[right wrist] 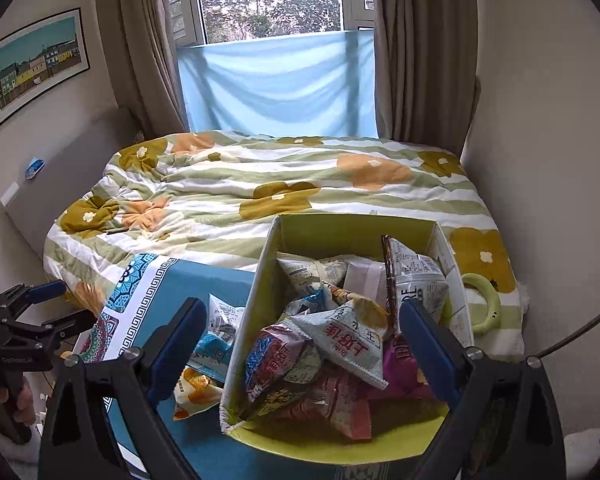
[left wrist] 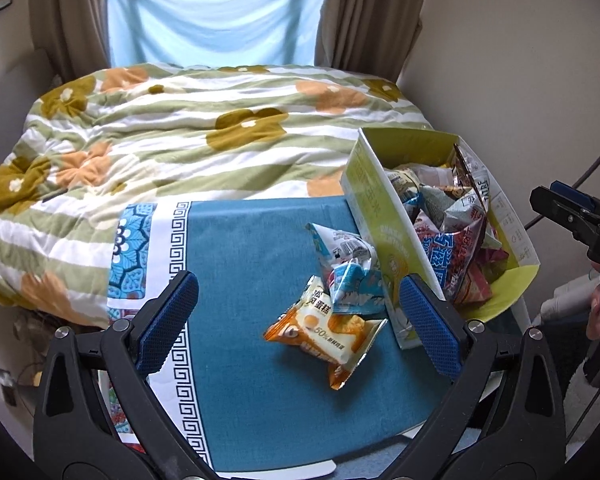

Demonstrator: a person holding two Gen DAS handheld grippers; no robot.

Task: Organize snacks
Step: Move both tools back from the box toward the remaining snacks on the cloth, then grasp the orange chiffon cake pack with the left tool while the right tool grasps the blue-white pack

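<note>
From my left camera, the near wall of the box (left wrist: 384,216) hides the lower part of the packets (left wrist: 452,240) piled inside, and I can't count them. The blue-and-white packet (left wrist: 352,276) lies over the top of the orange packet (left wrist: 324,336), covering part of its print. My right gripper (left wrist: 556,208) is cut off by the picture's edge there. From my right camera, the box wall (right wrist: 244,344) blocks most of the two loose packets (right wrist: 204,360) on the blue cloth (right wrist: 220,452). The box also hides one side of the green ring (right wrist: 486,304). The small print on the packets is too fine to read.
</note>
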